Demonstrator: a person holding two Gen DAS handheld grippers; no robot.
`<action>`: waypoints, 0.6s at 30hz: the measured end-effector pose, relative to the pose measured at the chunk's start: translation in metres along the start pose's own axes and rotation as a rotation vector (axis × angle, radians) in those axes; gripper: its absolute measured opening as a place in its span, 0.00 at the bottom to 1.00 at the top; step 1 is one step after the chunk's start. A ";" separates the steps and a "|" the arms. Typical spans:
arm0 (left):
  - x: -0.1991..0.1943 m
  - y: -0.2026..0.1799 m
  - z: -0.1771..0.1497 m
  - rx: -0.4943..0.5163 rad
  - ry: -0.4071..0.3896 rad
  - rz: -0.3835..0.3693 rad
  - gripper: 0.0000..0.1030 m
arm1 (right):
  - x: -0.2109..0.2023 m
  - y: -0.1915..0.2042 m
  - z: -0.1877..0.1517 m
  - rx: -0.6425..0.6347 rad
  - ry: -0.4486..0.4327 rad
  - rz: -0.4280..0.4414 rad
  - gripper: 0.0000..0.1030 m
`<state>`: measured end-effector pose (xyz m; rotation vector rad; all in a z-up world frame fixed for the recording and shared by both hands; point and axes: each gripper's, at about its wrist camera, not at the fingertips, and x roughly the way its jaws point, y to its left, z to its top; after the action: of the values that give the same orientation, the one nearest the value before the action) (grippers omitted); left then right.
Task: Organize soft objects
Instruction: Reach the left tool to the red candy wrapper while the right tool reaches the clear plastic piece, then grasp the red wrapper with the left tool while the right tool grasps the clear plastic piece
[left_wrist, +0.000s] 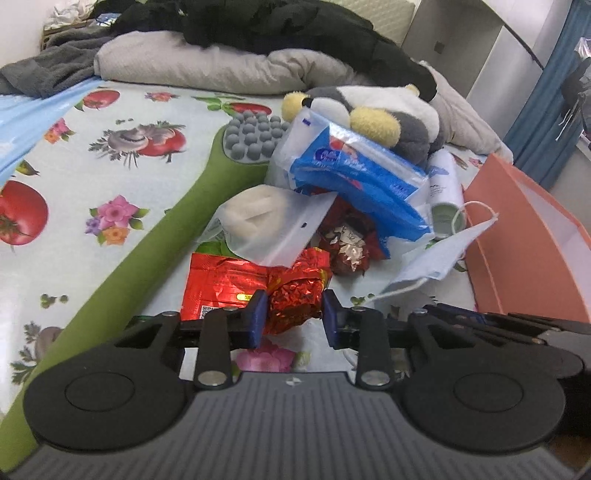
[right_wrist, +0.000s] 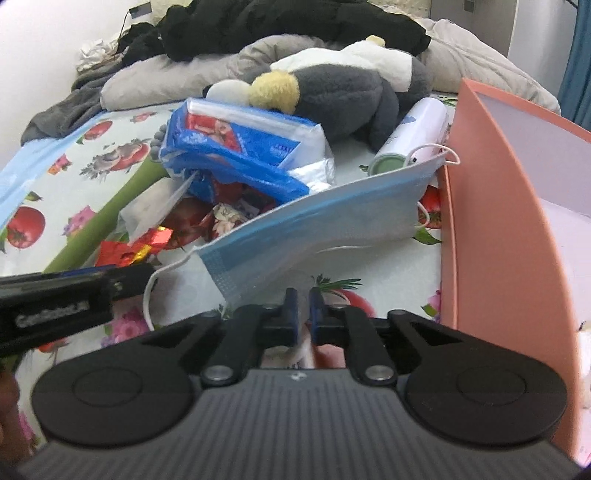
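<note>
Right tool (right_wrist: 303, 308) nearly closed, pinching lower edge of blue face mask (right_wrist: 321, 218); mask lifted off bed (right_wrist: 388, 266), just beside pink box (right_wrist: 491, 206). Left tool (left_wrist: 293, 314) clamped on crumpled red foil wrapper (left_wrist: 295, 295). Pile beyond: blue tissue pack (left_wrist: 354, 166), plush toy (left_wrist: 380, 110), clear zip bag (left_wrist: 273, 221), white spray can (left_wrist: 447, 192), green massage stick (left_wrist: 177, 229).
</note>
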<state>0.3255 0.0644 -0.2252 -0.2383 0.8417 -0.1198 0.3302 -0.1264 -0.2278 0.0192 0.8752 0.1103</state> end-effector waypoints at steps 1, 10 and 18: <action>-0.005 -0.001 -0.001 0.002 -0.005 -0.001 0.36 | -0.004 -0.001 0.000 0.003 -0.003 0.003 0.08; -0.057 -0.009 -0.022 0.013 -0.028 0.009 0.35 | -0.051 0.006 -0.011 -0.033 -0.051 0.034 0.08; -0.099 -0.010 -0.061 -0.006 -0.002 0.004 0.35 | -0.088 0.013 -0.044 -0.120 -0.028 0.067 0.08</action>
<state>0.2139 0.0648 -0.1906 -0.2427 0.8405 -0.1132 0.2394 -0.1235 -0.1879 -0.0621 0.8393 0.2252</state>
